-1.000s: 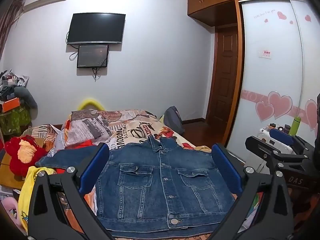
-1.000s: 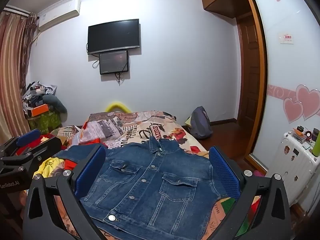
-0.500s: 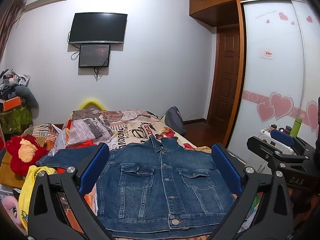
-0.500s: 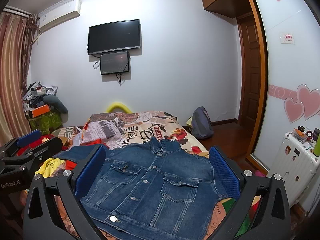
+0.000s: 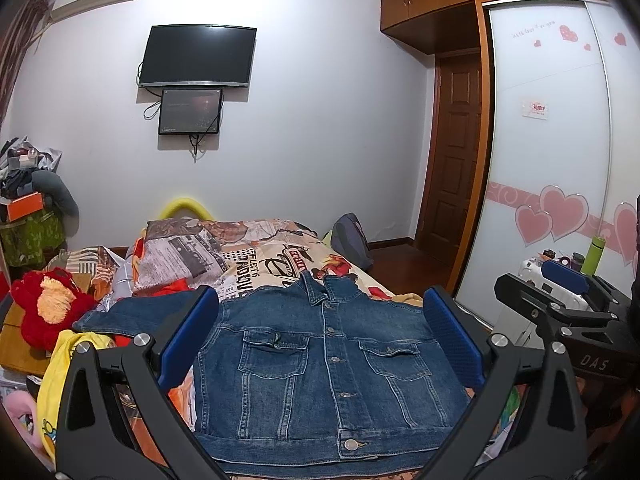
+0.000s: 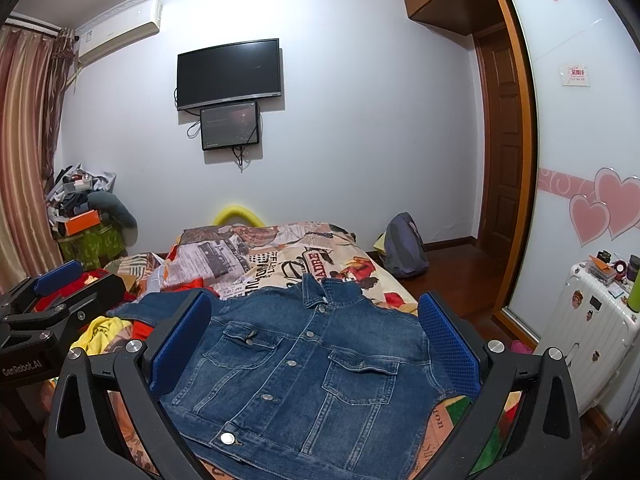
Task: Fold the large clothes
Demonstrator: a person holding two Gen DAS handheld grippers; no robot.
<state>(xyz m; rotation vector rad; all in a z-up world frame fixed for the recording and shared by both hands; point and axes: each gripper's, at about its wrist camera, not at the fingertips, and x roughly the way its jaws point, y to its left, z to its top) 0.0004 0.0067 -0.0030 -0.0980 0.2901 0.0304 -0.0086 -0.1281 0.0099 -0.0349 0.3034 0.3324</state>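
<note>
A blue denim jacket [image 5: 320, 364] lies flat and buttoned, front up, on the bed, collar away from me; it also shows in the right wrist view [image 6: 308, 364]. One sleeve [image 5: 136, 312] stretches out to the left. My left gripper [image 5: 320, 344] is open and empty, held above the jacket's near hem. My right gripper [image 6: 316, 348] is open and empty, also above the jacket. The right gripper shows at the right edge of the left wrist view [image 5: 568, 300]; the left gripper shows at the left edge of the right wrist view [image 6: 56, 300].
The bed carries a printed quilt [image 5: 260, 252]. A red plush toy [image 5: 48, 304] and a yellow garment [image 5: 60, 364] lie to the left. A white suitcase [image 6: 592, 332] stands at the right by the wardrobe door. A backpack [image 6: 404, 248] sits on the floor.
Both views have shifted very slightly; the jacket and the open grippers stand as before.
</note>
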